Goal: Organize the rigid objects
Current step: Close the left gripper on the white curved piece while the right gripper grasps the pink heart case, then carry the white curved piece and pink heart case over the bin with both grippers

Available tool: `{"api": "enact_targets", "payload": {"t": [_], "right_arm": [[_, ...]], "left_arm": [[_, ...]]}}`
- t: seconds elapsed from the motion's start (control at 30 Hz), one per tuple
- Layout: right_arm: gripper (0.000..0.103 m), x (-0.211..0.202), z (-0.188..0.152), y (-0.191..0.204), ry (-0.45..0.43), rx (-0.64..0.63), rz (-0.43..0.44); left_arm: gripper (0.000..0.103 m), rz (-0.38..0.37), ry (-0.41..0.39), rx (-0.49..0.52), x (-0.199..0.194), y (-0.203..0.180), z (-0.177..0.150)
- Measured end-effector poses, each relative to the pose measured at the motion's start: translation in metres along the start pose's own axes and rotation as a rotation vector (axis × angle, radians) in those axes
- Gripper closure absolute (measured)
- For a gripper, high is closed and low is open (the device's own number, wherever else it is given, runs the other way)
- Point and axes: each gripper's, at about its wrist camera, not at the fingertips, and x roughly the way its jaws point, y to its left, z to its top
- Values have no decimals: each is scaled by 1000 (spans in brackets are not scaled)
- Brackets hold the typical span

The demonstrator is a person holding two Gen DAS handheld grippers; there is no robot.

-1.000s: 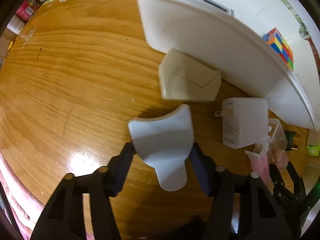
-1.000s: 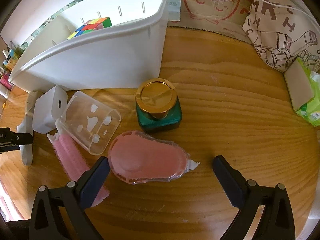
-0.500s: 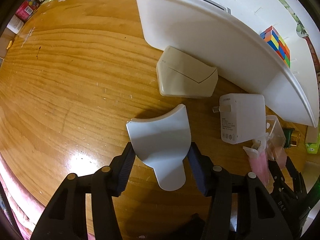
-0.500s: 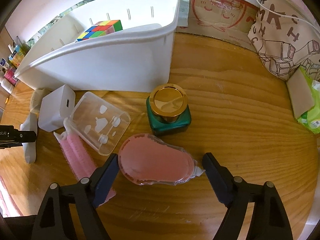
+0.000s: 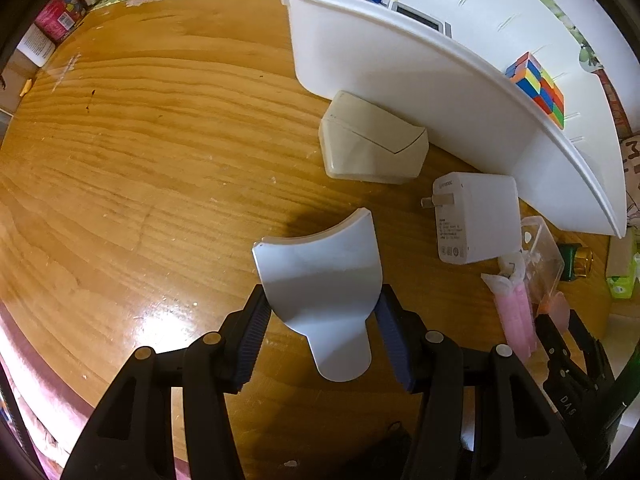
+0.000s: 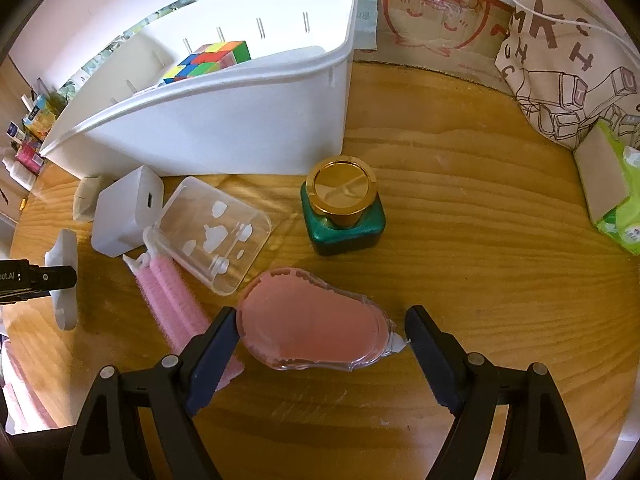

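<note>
Your left tongs [image 5: 320, 332] are clamped on a white curved plastic piece [image 5: 320, 280], lifted over the wooden surface [image 5: 140, 160], with the white bin [image 5: 400, 72] ahead and to their right. Your right tongs [image 6: 320, 340] pinch a pink tape dispenser [image 6: 312, 332] lengthwise, one pad at its rounded end, one at its tip.

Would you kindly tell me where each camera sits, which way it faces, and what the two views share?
Left wrist view: on the left gripper, facing down at the wooden table; its fingers clamp a pale curved plastic piece.
Right wrist view: on the right gripper, angled steeply down; its fingers flank a pink tape dispenser.
Shared: white plastic bin, colourful puzzle cube, white plug adapter.
</note>
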Motion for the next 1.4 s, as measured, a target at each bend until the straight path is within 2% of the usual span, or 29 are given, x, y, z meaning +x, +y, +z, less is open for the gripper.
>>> {"api": "enact_targets", "payload": {"t": [0.4, 0.67, 0.83, 1.1, 1.4], "right_arm": [[18, -34, -10, 13, -87, -54, -25], [18, -62, -5, 20, -173, -85, -32], [18, -73, 3, 24, -224, -123, -41], [18, -93, 23, 31, -302, -153, -28], [18, -109, 55, 39, -395, -177, -19]], "left_arm": [[46, 21, -81, 2, -29, 20, -24], [46, 39, -153, 53, -60, 20, -26], [46, 52, -206, 99, -78, 12, -18], [46, 44, -293, 178, -102, -8, 13], [46, 7, -401, 226, -137, -30, 34]]}}
